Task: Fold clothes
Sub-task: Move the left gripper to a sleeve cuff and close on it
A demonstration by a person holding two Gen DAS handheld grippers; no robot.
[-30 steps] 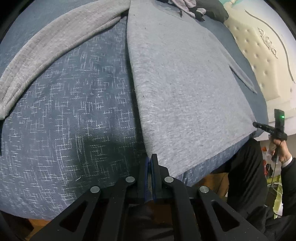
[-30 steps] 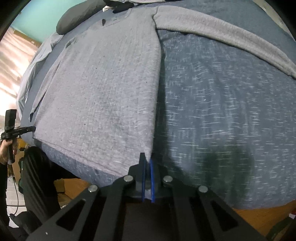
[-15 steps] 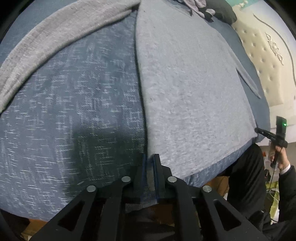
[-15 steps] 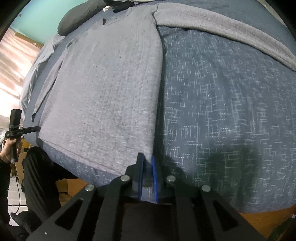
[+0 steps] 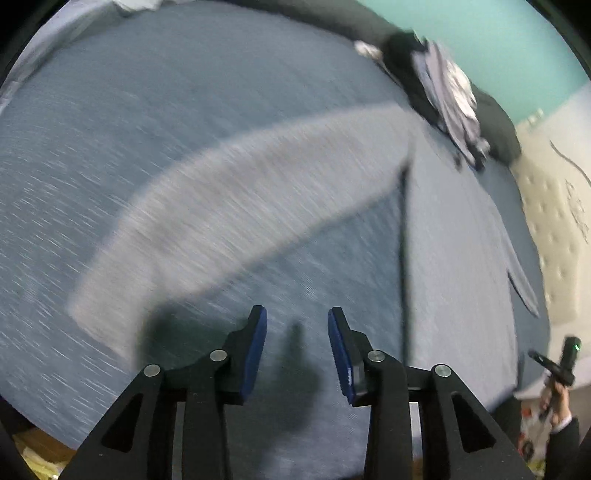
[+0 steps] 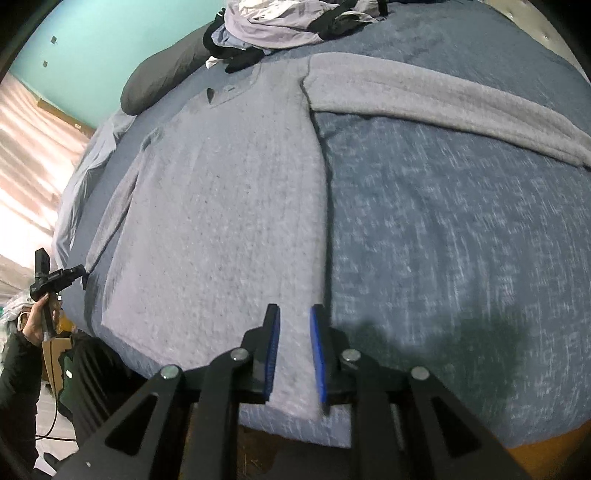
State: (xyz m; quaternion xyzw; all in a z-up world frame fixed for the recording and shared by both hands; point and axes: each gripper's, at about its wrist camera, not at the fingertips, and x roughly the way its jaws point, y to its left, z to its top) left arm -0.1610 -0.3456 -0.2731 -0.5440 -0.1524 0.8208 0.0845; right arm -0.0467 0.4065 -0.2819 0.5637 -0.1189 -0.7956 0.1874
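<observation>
Both claws point(image 5: 297, 317) point(image 6: 294, 314) agape over grey sweater point(image 6: 221, 206)

Sweater point(image 6: 221, 206) light grey; bedspread point(image 6: 461, 229) blue, white-flecked; wall point(image 6: 103, 48) turquoise; pillow point(image 6: 162, 81) seemingly dark grey.

place: home bedroom, likely | cues: bed point(image 6: 461, 229), tufted headboard point(image 5: 554, 236), pillow point(image 6: 159, 81), clothes pile point(image 6: 280, 22)

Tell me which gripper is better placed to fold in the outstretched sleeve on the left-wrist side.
Left. The left gripper is open above the bedspread just short of the grey sleeve. The right gripper, open too, straddles the sweater's hem corner.
</observation>
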